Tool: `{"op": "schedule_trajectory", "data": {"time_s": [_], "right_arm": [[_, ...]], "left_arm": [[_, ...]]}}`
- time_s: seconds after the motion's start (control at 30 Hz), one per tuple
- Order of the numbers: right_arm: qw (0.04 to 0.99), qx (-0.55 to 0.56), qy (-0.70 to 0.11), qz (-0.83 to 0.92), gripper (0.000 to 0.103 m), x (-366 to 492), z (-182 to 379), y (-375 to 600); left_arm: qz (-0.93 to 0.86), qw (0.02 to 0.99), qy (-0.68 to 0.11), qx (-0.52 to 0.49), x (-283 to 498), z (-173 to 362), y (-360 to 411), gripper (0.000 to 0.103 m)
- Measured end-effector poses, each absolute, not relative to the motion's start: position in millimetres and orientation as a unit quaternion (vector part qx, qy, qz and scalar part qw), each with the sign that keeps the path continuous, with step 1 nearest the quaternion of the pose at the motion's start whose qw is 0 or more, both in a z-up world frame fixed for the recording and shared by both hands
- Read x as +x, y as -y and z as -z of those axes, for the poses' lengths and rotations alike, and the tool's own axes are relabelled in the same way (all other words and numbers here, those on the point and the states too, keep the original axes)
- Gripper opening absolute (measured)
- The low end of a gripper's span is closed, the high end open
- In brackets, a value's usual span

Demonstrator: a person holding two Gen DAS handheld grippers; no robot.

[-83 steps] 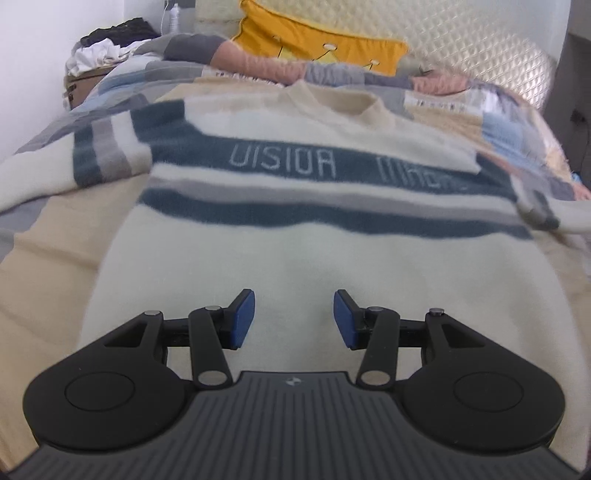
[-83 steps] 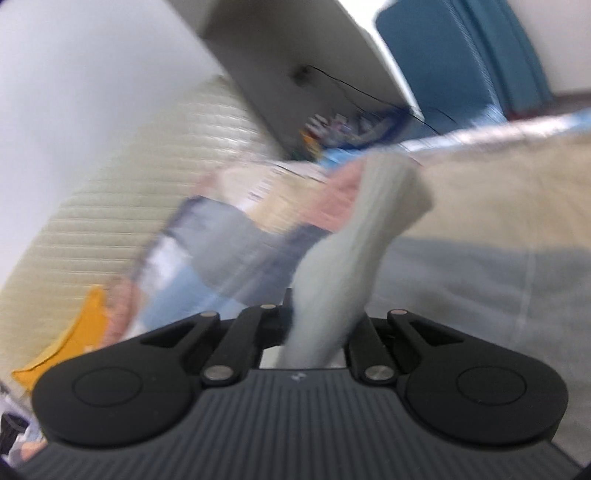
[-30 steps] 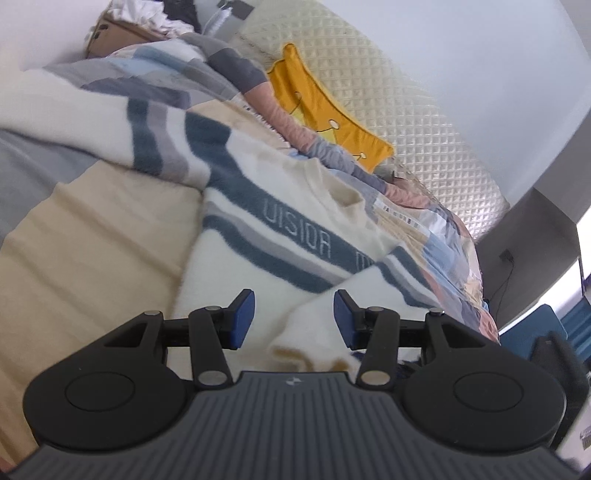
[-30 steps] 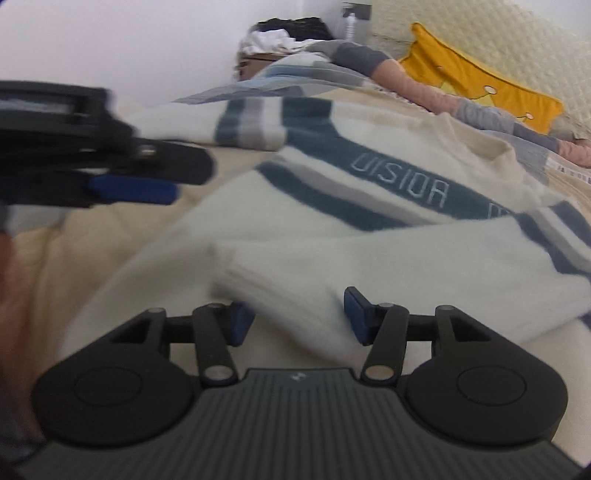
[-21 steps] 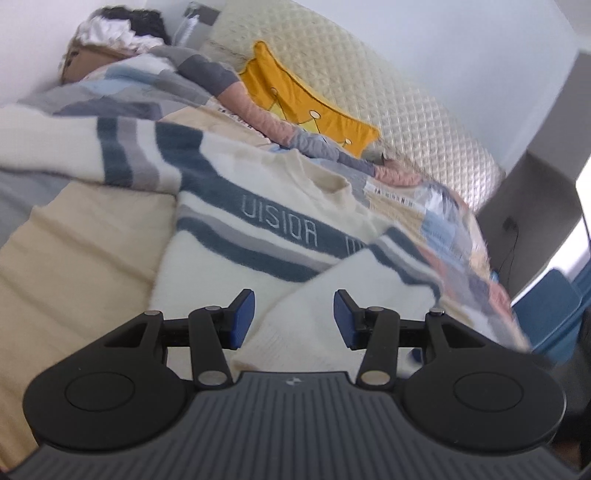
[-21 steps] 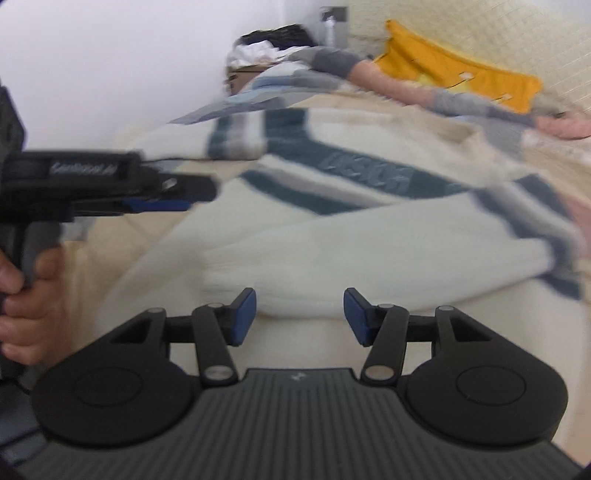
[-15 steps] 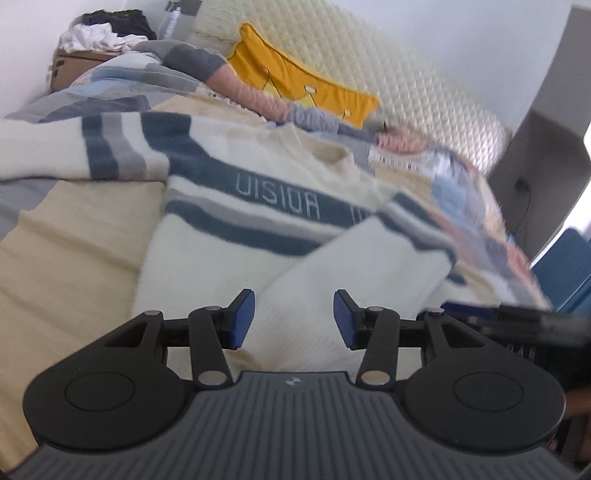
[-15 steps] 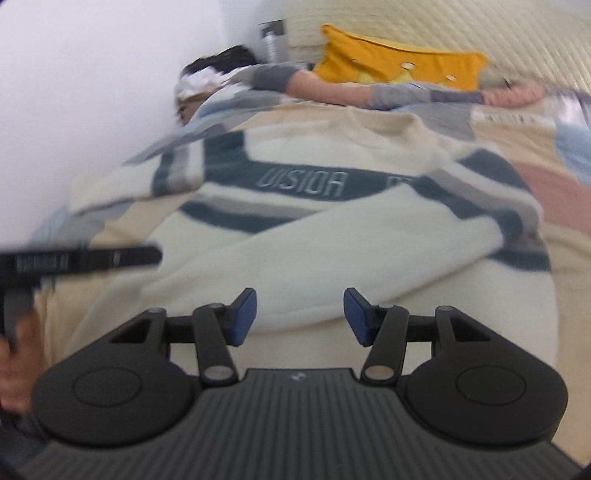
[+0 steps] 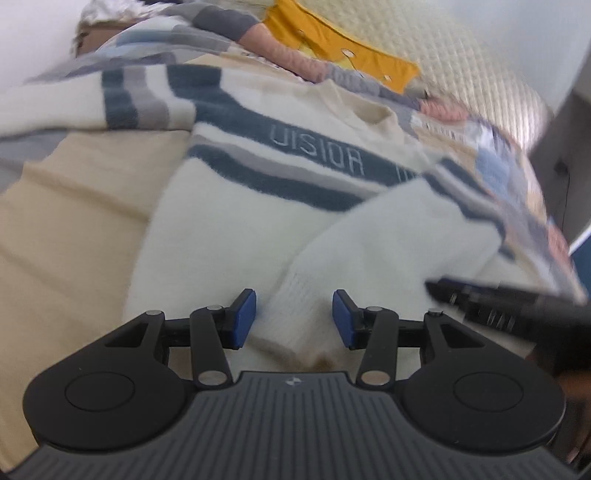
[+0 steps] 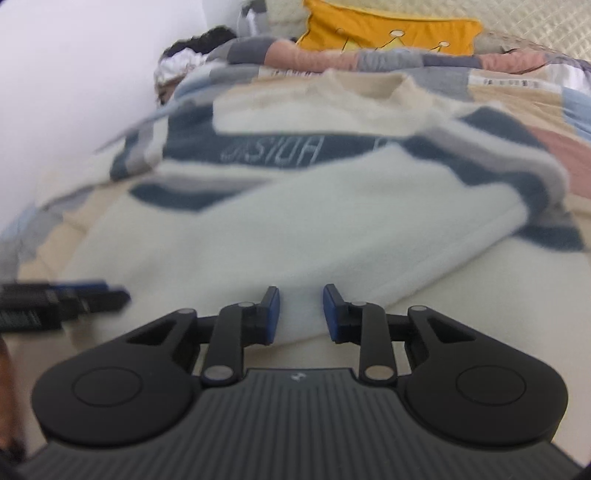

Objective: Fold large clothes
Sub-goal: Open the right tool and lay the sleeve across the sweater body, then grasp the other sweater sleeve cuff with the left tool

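A cream sweater (image 9: 236,236) with blue and grey chest stripes lies flat, front up, on the bed. One sleeve (image 9: 391,236) is folded across the body, and its ribbed cuff (image 9: 295,325) lies under and between the pads of my left gripper (image 9: 293,318), which is open. My right gripper (image 10: 301,314) hovers low over the folded sleeve (image 10: 295,229). Its jaws are closing; cream fabric shows in the gap, and the pads do not press on it. Each gripper shows blurred in the other's view: the right gripper (image 9: 509,310) and the left gripper (image 10: 62,299).
A patchwork duvet (image 9: 74,206) covers the bed. A yellow pillow (image 10: 391,29) and quilted headboard (image 9: 480,74) are at the far end. A box with clothes (image 9: 96,26) stands at the far left by the wall, a grey cabinet (image 9: 569,122) on the right.
The right gripper let go of the sleeve, which now lies across the sweater's body. Both grippers sank closer to the sweater, and the right jaws have narrowed.
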State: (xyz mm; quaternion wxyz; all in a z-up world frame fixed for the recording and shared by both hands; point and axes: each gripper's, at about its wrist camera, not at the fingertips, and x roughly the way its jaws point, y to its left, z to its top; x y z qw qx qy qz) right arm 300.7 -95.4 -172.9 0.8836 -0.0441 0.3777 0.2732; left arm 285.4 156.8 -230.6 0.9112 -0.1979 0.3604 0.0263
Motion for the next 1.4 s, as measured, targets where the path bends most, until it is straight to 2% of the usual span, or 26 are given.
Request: {"op": "schedule_trajectory", "data": {"time_s": [0.17, 0.33, 0.57, 0.7, 1.0, 1.4], "right_arm": [[0.882, -0.027, -0.378, -0.28, 0.029, 301.2, 172.5, 101.7], [0.881, -0.017, -0.378, -0.283, 0.029, 299.3, 170.1, 107.0], [0.882, -0.019, -0.373, -0.288, 0.028, 300.5, 172.8, 107.4], [0.883, -0.018, -0.367, -0.292, 0.028, 302.9, 176.5, 107.4], [0.885, -0.028, -0.363, -0.291, 0.028, 311.2, 181.2, 98.1], [0.891, -0.049, -0.35, -0.287, 0.03, 318.0, 184.0, 84.1]], "left_arm": [[-0.065, 0.909, -0.324, -0.254, 288.0, 213.0, -183.2, 0.052], [-0.143, 0.895, -0.288, -0.309, 295.9, 205.6, -241.1, 0.052], [-0.303, 0.807, -0.191, -0.469, 289.7, 232.3, -364.0, 0.053], [-0.33, 0.759, -0.125, -0.547, 277.1, 246.9, -413.4, 0.052], [-0.38, 0.741, -0.063, -0.55, 270.3, 256.1, -469.8, 0.052], [-0.424, 0.729, -0.059, -0.535, 283.0, 250.9, -550.1, 0.051]]}}
